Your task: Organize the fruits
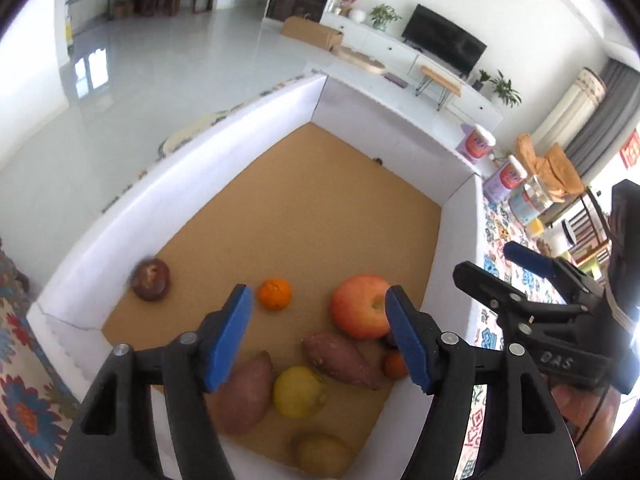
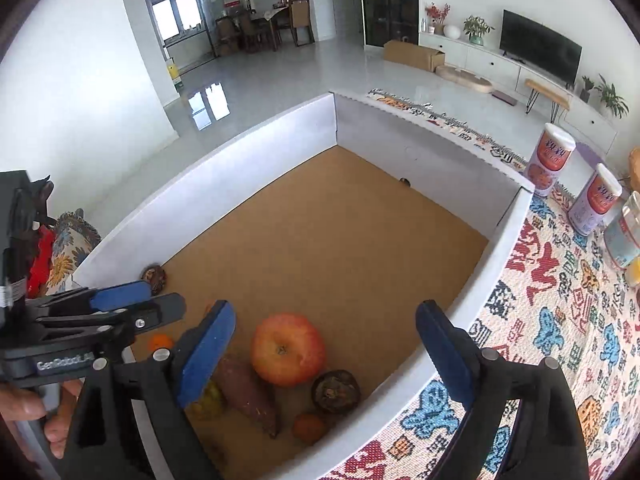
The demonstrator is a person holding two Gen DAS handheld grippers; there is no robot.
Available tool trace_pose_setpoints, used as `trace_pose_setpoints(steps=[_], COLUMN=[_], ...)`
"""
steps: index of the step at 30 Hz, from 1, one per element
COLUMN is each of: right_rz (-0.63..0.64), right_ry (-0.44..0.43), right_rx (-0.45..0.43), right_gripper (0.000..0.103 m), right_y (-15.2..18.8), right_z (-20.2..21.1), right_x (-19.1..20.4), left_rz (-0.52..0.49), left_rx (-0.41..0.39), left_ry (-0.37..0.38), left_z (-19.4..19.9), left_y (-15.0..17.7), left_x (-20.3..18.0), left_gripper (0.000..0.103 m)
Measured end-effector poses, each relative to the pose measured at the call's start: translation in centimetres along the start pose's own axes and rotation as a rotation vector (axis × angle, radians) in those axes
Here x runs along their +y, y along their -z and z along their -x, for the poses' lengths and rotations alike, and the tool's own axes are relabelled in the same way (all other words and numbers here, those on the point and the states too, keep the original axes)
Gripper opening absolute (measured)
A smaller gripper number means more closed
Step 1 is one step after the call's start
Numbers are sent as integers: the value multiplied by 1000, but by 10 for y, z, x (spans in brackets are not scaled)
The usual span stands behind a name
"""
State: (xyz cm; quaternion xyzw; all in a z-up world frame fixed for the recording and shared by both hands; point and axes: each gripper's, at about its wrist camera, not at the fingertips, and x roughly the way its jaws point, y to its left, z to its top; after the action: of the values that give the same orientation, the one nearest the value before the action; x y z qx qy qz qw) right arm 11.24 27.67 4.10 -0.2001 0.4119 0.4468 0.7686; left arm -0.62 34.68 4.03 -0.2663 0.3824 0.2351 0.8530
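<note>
Sweet potato lies flat, long axis slanting from apple toward viewer

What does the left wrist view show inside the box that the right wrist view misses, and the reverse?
Only the left wrist view shows the whole lemon, a second sweet potato and a brownish fruit at the near wall. Only the right wrist view shows the dark round piece beside the apple. Both show the apple, the sweet potato and the box.
</note>
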Motion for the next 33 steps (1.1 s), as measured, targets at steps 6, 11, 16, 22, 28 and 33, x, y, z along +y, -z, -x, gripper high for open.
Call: trace_pose_setpoints(steps=[6, 11, 16, 22, 28, 33], right_rz=[-38, -106, -120, -97, -104, -102], right_ry=[12, -18, -10, 48, 62, 92], right_rx=[-26, -33, 7, 39, 52, 71], right_gripper=[99, 103, 103, 103, 103, 103], right_y=[33, 68, 84, 86, 82, 82], right_z=[51, 73, 72, 74, 74, 66], right_x=[-12, 7, 42, 63, 74, 76], left_rz=[-77, -30, -109, -94, -79, -69], left_rx=[-167, -144, -151, -138, -105, -83], left_ry=[-131, -212, -432, -443, -402, -386], left_z=[88, 82, 71, 70, 66, 62], left_y=[33, 46, 56, 55, 53, 53], left_x=[-22, 0, 17, 34, 41, 47], left_gripper=[90, 90, 90, 90, 90, 90])
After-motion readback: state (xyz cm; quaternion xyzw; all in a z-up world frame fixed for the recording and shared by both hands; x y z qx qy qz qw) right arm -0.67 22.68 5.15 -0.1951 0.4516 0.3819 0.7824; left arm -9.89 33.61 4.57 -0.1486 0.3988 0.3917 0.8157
